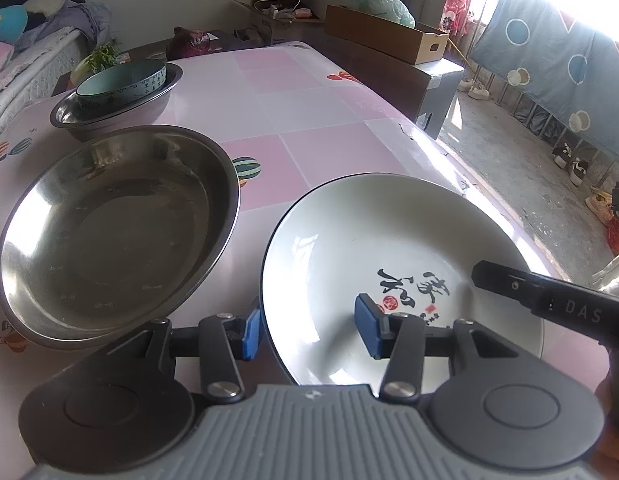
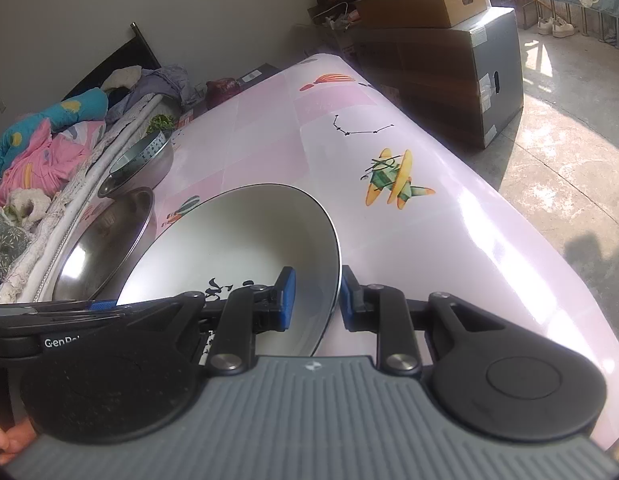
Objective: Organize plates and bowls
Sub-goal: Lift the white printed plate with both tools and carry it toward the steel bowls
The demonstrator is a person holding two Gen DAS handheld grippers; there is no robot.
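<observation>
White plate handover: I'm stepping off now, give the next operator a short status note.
Right gripper: shut on the white plate at its right rim.
Left gripper: open, pads astride the plate's left rim, not pressing.
Large steel plate sits empty left of it on the table.
Done: teal bowl nested in the steel bowl at the far end.
Left: probably stack the two plates.

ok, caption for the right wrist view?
Right gripper clamps the white plate's rim on the pink table, steel dish beside it.
</observation>
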